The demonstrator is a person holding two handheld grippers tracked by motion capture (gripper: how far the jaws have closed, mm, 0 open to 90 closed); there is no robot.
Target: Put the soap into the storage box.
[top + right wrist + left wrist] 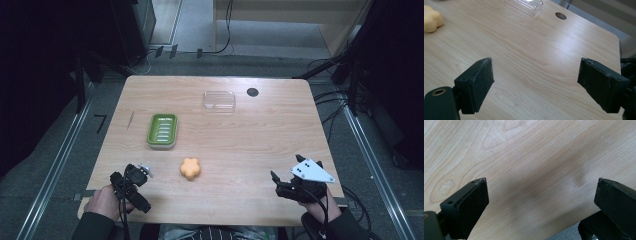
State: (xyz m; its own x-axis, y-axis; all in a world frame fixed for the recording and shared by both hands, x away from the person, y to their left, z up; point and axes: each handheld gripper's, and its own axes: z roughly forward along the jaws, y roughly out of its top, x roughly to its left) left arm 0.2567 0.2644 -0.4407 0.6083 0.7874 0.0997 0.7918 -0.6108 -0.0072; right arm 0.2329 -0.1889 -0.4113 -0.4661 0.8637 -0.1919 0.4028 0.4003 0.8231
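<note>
My left gripper (131, 181) spread, empty, left of orange soap (190, 168) | right gripper (292, 186) spread, empty, right of soap | both flank it, ready to approach.

The pale wooden surface (240, 150) carries an orange soap (190, 168) near its middle, a green dish (162, 130) at ten o'clock from it, and a clear lid (219, 100) at one o'clock.
</note>
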